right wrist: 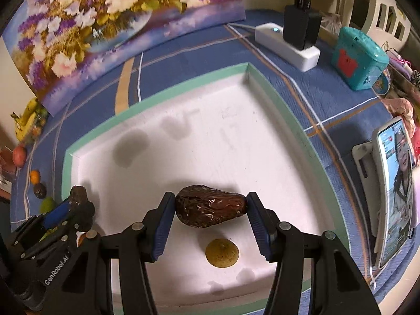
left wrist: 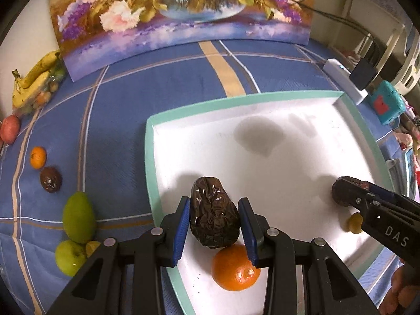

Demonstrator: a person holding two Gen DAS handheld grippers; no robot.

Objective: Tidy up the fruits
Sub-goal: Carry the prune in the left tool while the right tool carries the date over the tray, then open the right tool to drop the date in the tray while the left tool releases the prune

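While both grippers point steeply down over the tray, each holds a dark, wrinkled fruit between its blue pads. Left gripper: narrowed onto a dark wrinkled fruit standing roughly on end; the pads press on its two flanks. Just below this gripper, nearer its base, an orange lies on the white tray floor, partly hidden by the right-hand pad. Off to the left of the gripper, on the blue checked cloth outside the tray, lie a green mango, a green apple, a small dark fruit, a small mandarin, a red fruit and bananas. Far ahead stands a flower painting.

Right gripper: set at a middling width, clamped end to end on a second dark fruit lying crosswise. Just beneath it, toward the gripper's base, a small yellow-brown fruit rests on the tray floor. To the right of this gripper, beyond the tray's green rim, a phone stands on a holder; ahead and to the right are a white power strip and a teal box.
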